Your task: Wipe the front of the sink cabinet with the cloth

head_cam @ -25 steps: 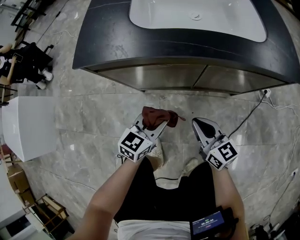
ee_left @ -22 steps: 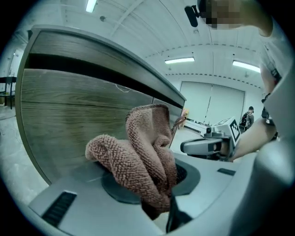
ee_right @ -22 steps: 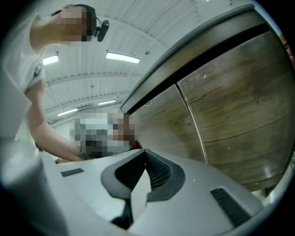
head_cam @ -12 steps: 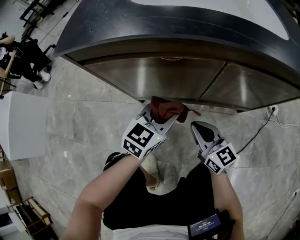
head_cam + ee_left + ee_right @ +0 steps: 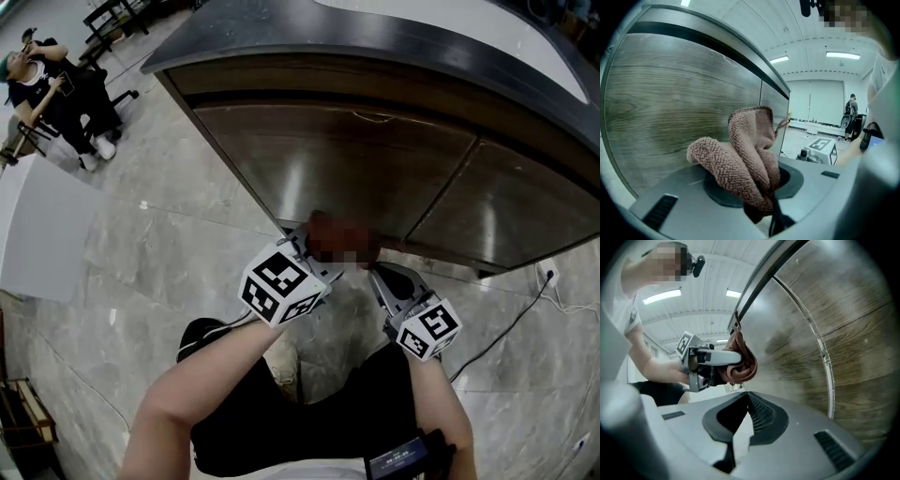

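Note:
A reddish-brown terry cloth (image 5: 330, 236) is bunched in my left gripper (image 5: 323, 248), which is shut on it. In the left gripper view the cloth (image 5: 745, 154) stands up from the jaws right beside the wood-grain cabinet front (image 5: 670, 108). It sits at the lower edge of the left door (image 5: 356, 159); whether it touches I cannot tell. My right gripper (image 5: 380, 274) is just to the right, shut with nothing in it. The right gripper view shows its closed tips (image 5: 747, 397), the cloth (image 5: 740, 359) ahead and the door seam (image 5: 820, 348).
A dark countertop (image 5: 375, 47) with a white sink (image 5: 525, 28) overhangs the doors. A cable and socket (image 5: 548, 277) lie on the marble floor to the right. A white block (image 5: 37, 234) and a seated person (image 5: 47, 84) are at the left.
The view has dropped lower and closer to the cabinet. Both grippers moved forward from the open floor to the doors' bottom edge, and the left one carried the cloth with it.

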Tool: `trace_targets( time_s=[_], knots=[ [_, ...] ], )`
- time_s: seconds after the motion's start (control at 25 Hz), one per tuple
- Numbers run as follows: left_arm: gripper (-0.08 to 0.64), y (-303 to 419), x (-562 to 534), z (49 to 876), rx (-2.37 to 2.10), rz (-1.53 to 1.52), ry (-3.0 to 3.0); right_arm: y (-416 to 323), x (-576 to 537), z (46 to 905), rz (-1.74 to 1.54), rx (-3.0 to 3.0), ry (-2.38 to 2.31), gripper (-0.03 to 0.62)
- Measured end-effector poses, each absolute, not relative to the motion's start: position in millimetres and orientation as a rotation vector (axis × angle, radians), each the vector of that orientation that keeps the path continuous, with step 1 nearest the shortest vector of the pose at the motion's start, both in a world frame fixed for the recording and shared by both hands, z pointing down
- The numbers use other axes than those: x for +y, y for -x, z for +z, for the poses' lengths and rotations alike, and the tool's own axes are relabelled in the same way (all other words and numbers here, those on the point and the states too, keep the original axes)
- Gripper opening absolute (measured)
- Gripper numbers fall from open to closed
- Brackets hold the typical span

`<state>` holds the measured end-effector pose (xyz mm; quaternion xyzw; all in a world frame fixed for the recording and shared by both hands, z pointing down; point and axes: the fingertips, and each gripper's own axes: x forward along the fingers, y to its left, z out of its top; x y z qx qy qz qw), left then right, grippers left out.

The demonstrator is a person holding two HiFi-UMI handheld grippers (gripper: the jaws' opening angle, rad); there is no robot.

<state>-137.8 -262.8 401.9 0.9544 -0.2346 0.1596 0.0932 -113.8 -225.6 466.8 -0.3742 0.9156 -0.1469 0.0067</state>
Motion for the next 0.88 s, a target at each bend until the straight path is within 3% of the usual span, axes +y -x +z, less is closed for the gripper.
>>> trace_targets(
  time_s=[0.48, 0.88],
  knots=[
    [0.112, 92.0, -275.7, 288.3, -0.725, 0.292, -2.891, 148.7, -198.2, 502.4, -0.394, 2.931, 0.934, 0.012],
    [0.112, 19.3, -281.1, 250.6, -0.681, 0.275, -2.945, 148.9, -168.3, 511.9, -0.315, 2.979, 0.879, 0.012]
  ],
)
